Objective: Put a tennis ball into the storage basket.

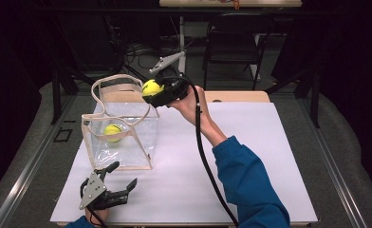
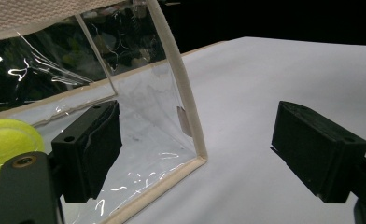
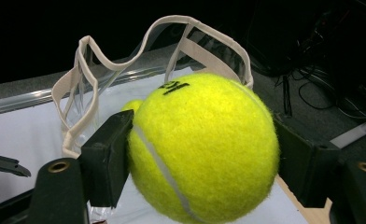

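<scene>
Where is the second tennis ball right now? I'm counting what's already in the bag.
In the high view, the second tennis ball lies inside the clear bag at table left, ahead of the left gripper.

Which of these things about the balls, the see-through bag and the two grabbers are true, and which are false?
1. The right gripper is squeezing a tennis ball. True.
2. The clear bag has nothing in it. False: a second tennis ball already lies inside it.
3. The left gripper is holding the bag. False: its jaws stand open near the bag's bottom corner and grip nothing.
4. The held ball is up near the bag's handles, not inside the bag. True.
5. The bag lies flat on its side. False: it stands upright on the white table top with its mouth open upward.
</scene>
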{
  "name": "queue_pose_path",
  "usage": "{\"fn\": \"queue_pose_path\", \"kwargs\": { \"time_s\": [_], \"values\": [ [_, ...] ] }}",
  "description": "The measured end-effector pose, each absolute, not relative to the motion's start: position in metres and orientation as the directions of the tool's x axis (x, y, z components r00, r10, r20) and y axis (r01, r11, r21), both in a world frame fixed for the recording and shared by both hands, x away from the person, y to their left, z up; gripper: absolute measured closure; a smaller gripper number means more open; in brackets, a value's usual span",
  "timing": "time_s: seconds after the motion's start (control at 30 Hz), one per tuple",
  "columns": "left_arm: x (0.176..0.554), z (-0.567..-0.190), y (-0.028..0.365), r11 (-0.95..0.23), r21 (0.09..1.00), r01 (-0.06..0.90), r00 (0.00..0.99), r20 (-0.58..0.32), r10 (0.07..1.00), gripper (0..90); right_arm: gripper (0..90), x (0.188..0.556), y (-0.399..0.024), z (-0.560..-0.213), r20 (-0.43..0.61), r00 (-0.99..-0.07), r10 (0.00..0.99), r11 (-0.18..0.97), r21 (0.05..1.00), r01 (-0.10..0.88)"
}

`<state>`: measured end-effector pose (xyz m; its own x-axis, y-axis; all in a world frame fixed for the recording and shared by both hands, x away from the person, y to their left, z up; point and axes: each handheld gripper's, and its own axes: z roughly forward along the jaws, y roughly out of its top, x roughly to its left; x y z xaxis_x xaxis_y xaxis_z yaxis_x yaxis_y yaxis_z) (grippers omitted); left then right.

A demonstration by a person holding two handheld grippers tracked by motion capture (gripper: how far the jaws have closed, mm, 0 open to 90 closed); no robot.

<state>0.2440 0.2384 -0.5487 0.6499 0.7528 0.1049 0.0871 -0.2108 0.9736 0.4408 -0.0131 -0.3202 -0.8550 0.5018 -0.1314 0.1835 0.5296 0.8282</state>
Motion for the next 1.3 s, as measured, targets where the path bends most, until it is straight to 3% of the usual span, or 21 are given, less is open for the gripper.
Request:
{"fn": "queue_pose_path", "kwargs": {
  "time_s": [1.3],
  "values": [
    [0.247, -0.549, 0.236, -0.218, 0.971, 0.096, 0.659, 0.102, 0.745, 15.8, 26.4, 0.444, 0.022, -0.313, -0.134, -0.857, 0.497, 0.500, 0.852, 0.156]
  ]
}}
